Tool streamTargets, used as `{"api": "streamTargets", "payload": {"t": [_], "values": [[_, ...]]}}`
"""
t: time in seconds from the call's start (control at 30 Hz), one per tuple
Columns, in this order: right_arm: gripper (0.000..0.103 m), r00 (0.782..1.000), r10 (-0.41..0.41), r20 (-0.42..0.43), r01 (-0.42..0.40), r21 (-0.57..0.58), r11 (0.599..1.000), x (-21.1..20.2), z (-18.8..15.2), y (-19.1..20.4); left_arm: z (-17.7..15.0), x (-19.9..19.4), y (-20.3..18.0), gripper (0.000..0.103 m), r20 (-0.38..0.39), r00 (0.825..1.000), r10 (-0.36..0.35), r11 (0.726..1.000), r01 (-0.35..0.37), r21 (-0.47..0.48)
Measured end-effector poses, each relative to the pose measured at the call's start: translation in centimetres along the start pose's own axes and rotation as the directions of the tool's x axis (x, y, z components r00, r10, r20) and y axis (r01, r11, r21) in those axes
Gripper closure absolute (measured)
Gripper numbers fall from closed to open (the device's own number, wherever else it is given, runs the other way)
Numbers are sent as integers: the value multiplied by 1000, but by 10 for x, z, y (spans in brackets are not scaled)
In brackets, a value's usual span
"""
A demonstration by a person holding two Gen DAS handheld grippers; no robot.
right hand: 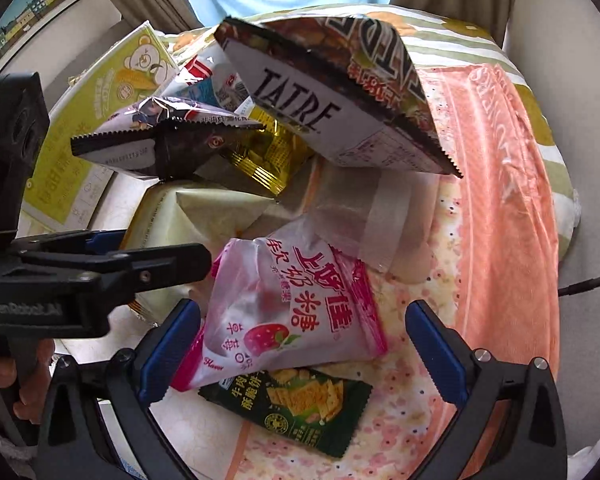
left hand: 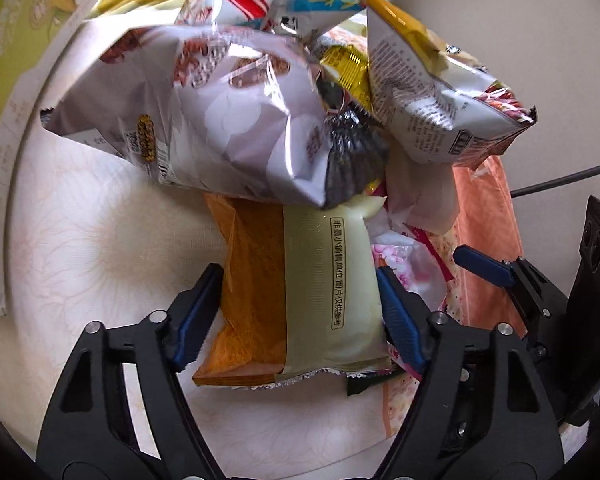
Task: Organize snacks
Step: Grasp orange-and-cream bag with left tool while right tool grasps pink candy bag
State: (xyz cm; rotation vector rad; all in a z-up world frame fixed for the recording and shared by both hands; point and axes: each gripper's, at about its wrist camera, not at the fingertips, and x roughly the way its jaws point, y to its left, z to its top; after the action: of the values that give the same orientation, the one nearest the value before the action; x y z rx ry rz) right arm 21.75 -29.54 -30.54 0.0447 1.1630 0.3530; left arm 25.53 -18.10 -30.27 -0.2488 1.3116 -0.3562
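A heap of snack bags lies on a bed. My left gripper has its blue pads on both sides of an orange and pale-green packet; the pads touch its edges. A silver bag and a white-yellow bag lie above it. My right gripper is open around a pink strawberry candy bag, whose left edge touches the left pad. A dark green cracker packet lies beneath it. The right gripper also shows at the right of the left wrist view.
A pale white cushion and an orange-pink floral cloth lie under the heap. A green corn-snack box stands at the left. A TATRE bag and a gold packet lie further back. A black cable runs at the right.
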Motion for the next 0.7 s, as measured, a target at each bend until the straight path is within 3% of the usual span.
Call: {"api": "streamTargets", "payload": {"t": [0.1, 0.23, 0.4, 0.7], "values": [[1, 1000, 8, 1, -8, -1, 1000, 3, 2, -1, 0, -1, 1, 34, 9, 1000, -12, 1000, 12, 12], [2, 1000, 8, -11, -8, -8, 1000, 7, 6, -1, -4, -5, 2, 37, 15, 1000, 24, 998, -25, 50], [12, 998, 29, -52, -29, -1, 1000, 23, 9, -1, -10, -12, 8, 37, 15, 999, 42, 998, -43, 56], [21, 999, -13, -50, 12, -18, 1000, 31, 17, 14, -18, -20, 19, 38, -7, 999, 52, 996, -52, 75]]}}
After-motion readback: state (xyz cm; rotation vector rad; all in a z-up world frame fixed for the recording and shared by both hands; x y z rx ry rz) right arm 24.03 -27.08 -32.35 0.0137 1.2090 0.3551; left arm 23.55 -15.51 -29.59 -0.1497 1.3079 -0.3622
